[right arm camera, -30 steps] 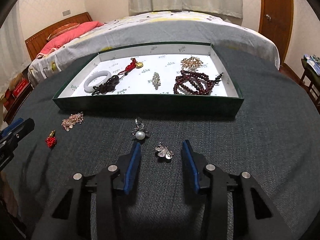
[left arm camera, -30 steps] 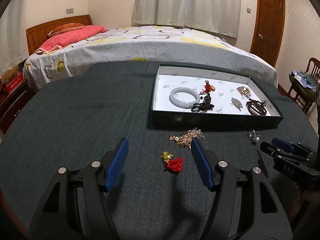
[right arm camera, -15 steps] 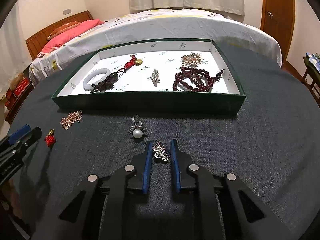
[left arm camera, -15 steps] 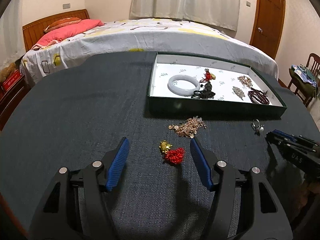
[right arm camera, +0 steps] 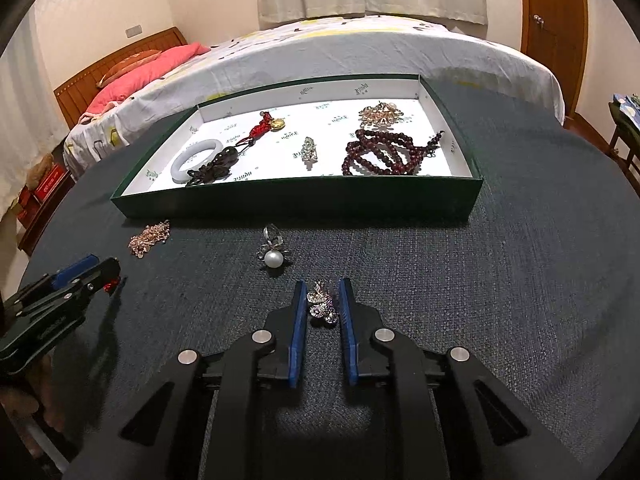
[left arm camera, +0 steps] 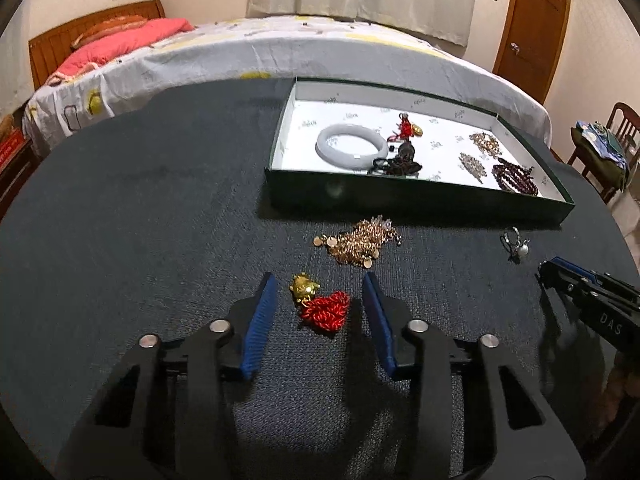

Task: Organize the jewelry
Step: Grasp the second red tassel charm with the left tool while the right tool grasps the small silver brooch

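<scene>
Blue-padded fingers (right arm camera: 297, 320) of the right gripper (right arm camera: 320, 312) sit nearly closed around a small silver-and-purple rhinestone brooch (right arm camera: 322, 307), pads pressing its sides while it rests on the dark woven desk (right arm camera: 480, 300). On the left gripper (left arm camera: 318, 308), the fingers (left arm camera: 260, 316) are closing but not yet touching the red knotted-cord charm with a gold bead (left arm camera: 320, 304) lying between them. Just beyond lie a rose-gold sequin cluster (left arm camera: 360, 240) and a pearl ring (right arm camera: 274, 254), both loose on the desk. Farther out stands the shallow green tray with white lining (right arm camera: 296, 200), which holds a pale jade bangle (right arm camera: 192, 158) and dark red beads (right arm camera: 384, 152). Both hands seem to be at the pick-up step; next, each piece needs lifting clear of the near wall and setting down on bare lining.
</scene>
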Tool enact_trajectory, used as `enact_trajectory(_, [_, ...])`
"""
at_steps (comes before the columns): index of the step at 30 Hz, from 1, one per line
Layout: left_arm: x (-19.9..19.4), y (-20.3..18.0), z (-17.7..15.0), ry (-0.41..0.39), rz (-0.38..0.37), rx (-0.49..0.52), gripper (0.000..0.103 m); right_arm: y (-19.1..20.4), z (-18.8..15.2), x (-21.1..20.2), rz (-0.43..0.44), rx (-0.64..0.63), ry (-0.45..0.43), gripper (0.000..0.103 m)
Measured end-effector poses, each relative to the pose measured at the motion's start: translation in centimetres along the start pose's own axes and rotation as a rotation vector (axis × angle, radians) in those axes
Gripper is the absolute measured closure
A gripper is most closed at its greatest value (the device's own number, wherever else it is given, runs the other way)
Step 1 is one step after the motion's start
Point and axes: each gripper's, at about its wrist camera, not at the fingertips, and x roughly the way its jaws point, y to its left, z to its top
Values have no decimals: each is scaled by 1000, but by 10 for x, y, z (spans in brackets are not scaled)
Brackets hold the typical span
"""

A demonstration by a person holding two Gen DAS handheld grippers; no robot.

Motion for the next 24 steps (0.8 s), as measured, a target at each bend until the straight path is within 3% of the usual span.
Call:
enact_trajectory(6, [1, 3, -5, 22, -14, -18, 80, 0, 0, 0, 0, 0, 0, 86])
enact_trajectory(24, [-12, 1, -9, -3, -6, -6, 89, 1, -3, -5, -1, -3, -11, 89])
